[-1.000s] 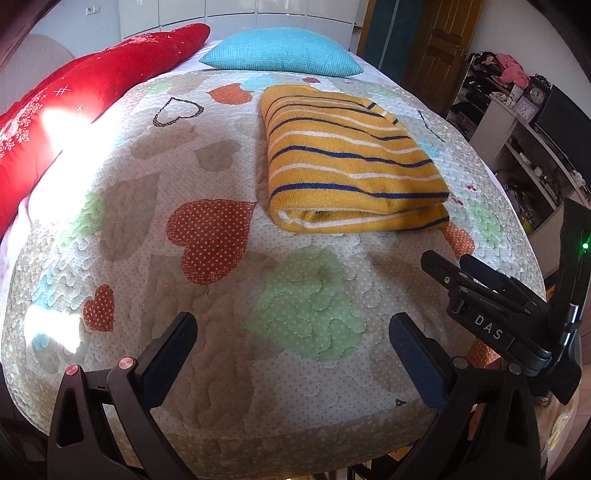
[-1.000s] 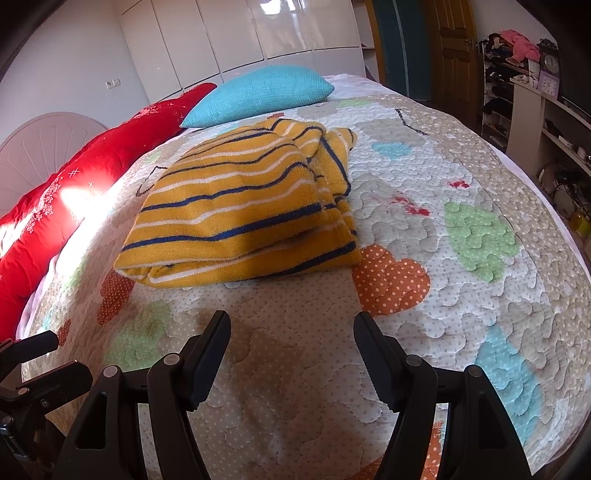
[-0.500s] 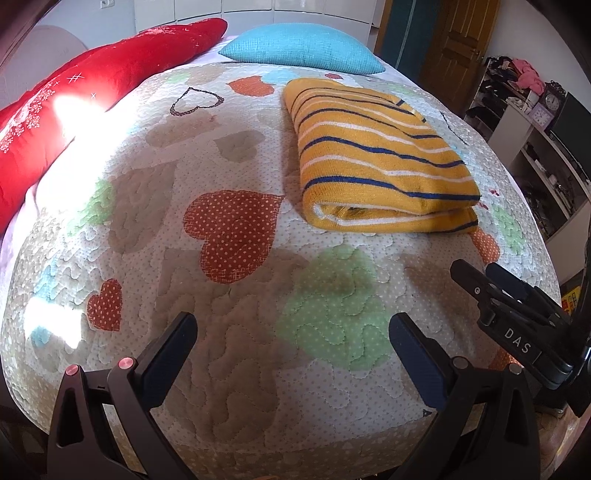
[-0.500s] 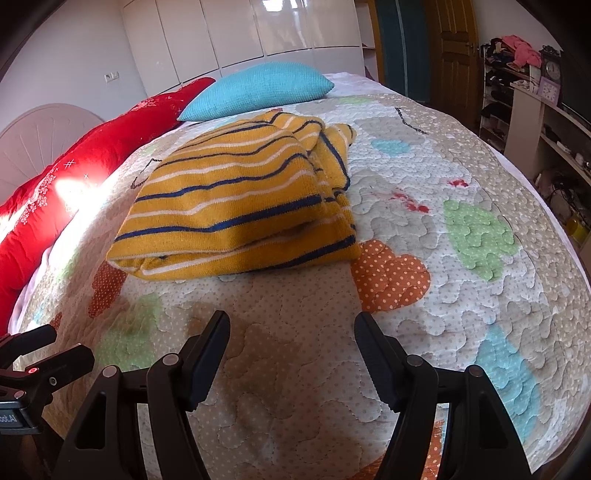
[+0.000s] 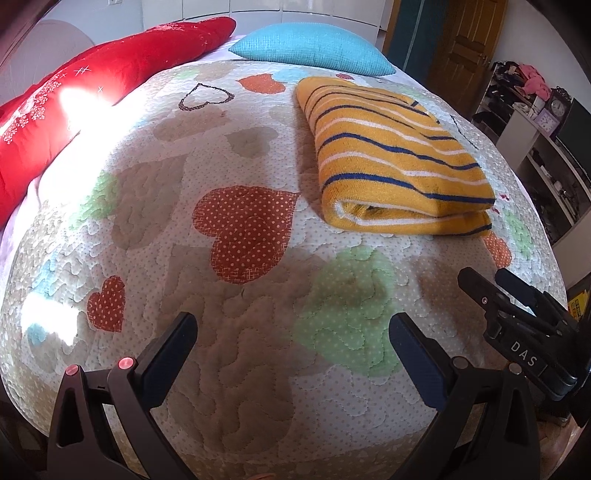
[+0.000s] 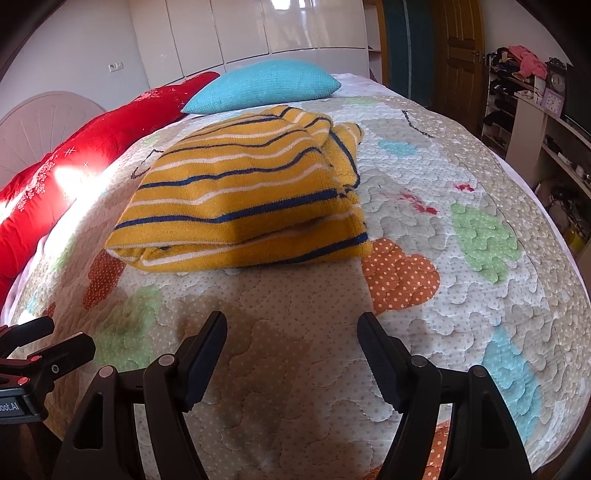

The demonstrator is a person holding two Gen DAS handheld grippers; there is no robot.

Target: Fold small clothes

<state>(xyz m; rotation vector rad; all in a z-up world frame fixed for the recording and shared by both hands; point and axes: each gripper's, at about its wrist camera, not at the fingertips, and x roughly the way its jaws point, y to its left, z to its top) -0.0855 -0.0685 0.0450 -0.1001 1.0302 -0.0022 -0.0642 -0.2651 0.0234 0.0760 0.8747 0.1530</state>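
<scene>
A yellow sweater with blue and white stripes (image 5: 395, 162) lies folded flat on the heart-patterned quilt (image 5: 240, 229); it also shows in the right wrist view (image 6: 243, 199). My left gripper (image 5: 291, 332) is open and empty, over the near end of the bed, well short of the sweater. My right gripper (image 6: 291, 332) is open and empty too, just short of the sweater's near folded edge. The right gripper shows at the lower right of the left wrist view (image 5: 517, 314). Nothing touches the sweater.
A turquoise pillow (image 5: 310, 50) and a long red cushion (image 5: 92, 88) lie at the head of the bed. Shelves with clutter and clocks (image 5: 546, 110) stand to the right, beside a wooden door (image 5: 465, 40). White wardrobes (image 6: 258, 33) line the back wall.
Both grippers stay open and empty. The left view has shifted, so the sweater now sits further right and closer. The right view has drawn slightly nearer to the sweater.
</scene>
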